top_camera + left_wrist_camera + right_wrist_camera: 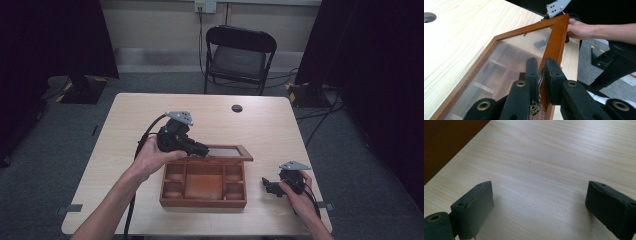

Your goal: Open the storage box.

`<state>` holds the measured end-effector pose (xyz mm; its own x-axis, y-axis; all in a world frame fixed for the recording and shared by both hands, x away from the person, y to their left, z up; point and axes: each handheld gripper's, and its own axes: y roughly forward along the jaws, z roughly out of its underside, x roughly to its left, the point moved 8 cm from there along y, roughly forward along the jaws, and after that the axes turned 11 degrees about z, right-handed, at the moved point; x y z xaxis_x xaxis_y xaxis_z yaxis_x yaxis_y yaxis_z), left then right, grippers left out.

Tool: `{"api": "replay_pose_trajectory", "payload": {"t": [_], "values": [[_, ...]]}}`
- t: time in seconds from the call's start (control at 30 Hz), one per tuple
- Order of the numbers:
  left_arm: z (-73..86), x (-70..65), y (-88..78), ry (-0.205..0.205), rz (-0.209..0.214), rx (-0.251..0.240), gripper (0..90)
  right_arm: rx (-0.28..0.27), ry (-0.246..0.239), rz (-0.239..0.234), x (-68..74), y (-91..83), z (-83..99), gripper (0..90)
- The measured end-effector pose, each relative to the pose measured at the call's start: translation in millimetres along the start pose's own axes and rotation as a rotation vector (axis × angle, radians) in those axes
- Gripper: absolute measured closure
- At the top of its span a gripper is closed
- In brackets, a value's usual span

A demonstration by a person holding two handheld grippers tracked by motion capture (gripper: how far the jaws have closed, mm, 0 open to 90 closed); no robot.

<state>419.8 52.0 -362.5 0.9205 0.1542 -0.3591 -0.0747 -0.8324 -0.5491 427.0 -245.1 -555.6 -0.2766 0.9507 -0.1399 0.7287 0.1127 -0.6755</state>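
Two grippers work here: the left gripper (541,72) has its fingers (532,72) pinched shut on the lid (555,42) of the box (204,189) mid-counter (150,107). Swing the lid steadily about its hinge, without twisting. The right gripper (539,202) rests beside the box, fingers wide, holding nothing.

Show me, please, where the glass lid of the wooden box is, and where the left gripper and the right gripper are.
glass lid (506,60): left gripper view, on its glass pane.
left gripper (541,75): left gripper view, midway between its jaws, which are shut on the lid's frame.
right gripper (270,186): high view, at its open jaws, beside the box.
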Motion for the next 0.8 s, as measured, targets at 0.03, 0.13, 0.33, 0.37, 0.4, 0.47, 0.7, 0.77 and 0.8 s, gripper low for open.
{"api": "replay_pose_trajectory", "payload": {"t": [0.03, 0.13, 0.33, 0.37, 0.4, 0.47, 0.7, 0.77, 0.8], "values": [[-0.5, -0.1, 0.0, -0.001, -0.001, -0.002, 81.6, 0.000, 0.001, 0.000, 0.1, 0.0, 0.0, 7.3], [-1.3, -0.1, -0.4, 0.005, -0.006, 0.003, 81.7, 0.000, 0.000, 0.000, 0.0, 0.1, -0.1, 7.2], [-3.5, 1.6, -1.7, 0.000, -0.006, -0.008, 81.7, -0.002, -0.002, 0.000, 0.0, 0.5, -0.3, 7.0], [-3.9, 1.8, -2.1, 0.001, -0.005, -0.006, 81.8, -0.002, -0.002, 0.000, 0.0, 0.5, -0.3, 7.0], [-5.0, 2.5, -2.9, 0.005, -0.011, -0.001, 81.8, -0.002, -0.002, 0.000, 0.0, 0.5, -0.3, 7.0], [-6.1, 2.8, -2.8, 0.003, -0.015, -0.006, 81.9, -0.002, -0.002, 0.000, 0.0, 0.5, -0.3, 6.9], [-8.8, 4.3, -4.5, 0.007, -0.018, -0.009, 82.0, -0.002, -0.003, -0.001, 0.1, 0.6, -0.4, 6.8], [-9.4, 4.8, -5.3, 0.011, -0.022, -0.008, 82.1, -0.002, -0.003, -0.001, 0.1, 0.6, -0.4, 6.8], [-10.6, 5.5, -5.9, 0.006, -0.028, -0.014, 82.2, -0.002, -0.003, -0.001, 0.0, 0.6, -0.4, 6.8]]}}
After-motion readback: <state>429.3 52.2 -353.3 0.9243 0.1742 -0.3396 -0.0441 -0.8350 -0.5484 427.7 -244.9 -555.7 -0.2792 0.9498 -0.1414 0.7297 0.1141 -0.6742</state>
